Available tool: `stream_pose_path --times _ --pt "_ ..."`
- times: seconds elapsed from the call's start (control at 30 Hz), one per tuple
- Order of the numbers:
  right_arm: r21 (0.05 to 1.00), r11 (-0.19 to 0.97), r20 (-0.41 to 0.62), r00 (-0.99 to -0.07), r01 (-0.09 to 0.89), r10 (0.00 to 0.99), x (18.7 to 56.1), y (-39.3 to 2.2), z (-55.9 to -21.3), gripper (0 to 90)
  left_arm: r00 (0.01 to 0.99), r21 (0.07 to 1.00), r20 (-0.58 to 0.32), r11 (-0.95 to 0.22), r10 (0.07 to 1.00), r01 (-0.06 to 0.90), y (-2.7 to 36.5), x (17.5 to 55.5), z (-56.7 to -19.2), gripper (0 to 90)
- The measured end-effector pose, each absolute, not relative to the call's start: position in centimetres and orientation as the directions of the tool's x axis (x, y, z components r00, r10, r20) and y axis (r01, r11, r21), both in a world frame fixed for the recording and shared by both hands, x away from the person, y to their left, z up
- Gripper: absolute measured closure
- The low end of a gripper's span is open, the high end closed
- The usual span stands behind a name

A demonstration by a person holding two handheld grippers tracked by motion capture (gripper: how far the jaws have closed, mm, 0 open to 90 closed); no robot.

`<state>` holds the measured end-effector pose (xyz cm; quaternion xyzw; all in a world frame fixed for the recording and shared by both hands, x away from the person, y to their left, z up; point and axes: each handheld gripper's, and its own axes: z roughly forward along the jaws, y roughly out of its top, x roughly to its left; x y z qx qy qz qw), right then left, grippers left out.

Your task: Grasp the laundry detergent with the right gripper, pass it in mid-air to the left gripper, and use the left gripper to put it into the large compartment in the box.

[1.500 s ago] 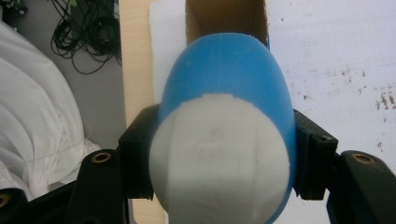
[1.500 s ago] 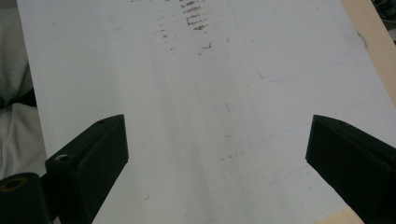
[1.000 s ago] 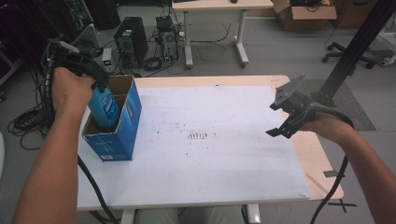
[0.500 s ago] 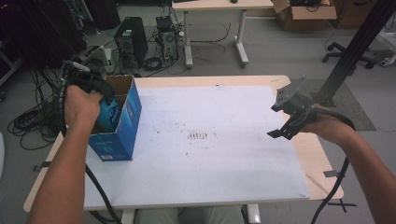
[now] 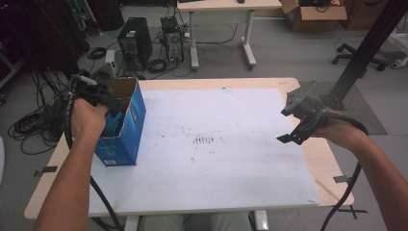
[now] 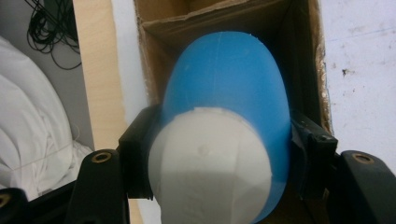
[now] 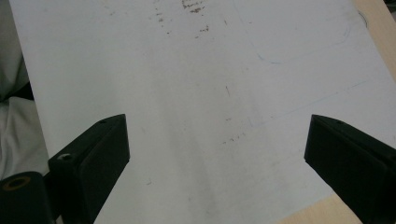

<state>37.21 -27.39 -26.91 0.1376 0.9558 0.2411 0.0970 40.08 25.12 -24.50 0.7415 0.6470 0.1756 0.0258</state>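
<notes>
With our left tool (image 6: 212,154) clenched on the blue-and-white bottle (image 6: 224,116) partway into the blue box (image 5: 126,126) at the table's (image 5: 231,192) left edge and our right tool (image 7: 215,154) released, we risk snagging a flap and tipping it

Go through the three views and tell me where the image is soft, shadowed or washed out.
High view: even room light, slightly soft, with the left gripper dark against the blue box. Left gripper view: the blue and white bottle is so close that its white end looks blurry and dim. Right gripper view: the white sheet looks pale with soft shadows, and the right gripper has blurred jaws.
</notes>
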Motion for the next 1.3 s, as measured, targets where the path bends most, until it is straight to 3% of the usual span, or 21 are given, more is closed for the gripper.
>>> stream_pose_path --times 0.67,1.3 --pt "0.475 0.852 -0.111 -0.946 0.220 0.306 37.3 -27.0 -27.3 6.9 0.130 0.230 0.220 -0.181 0.967 0.956 25.3 40.3 -27.3 38.3" --pt "0.465 0.856 -0.101 -0.947 0.225 0.304 37.4 -26.9 -27.8 7.2 0.134 0.245 0.182 -0.177 0.974 0.953 25.4 40.7 -27.3 37.6"
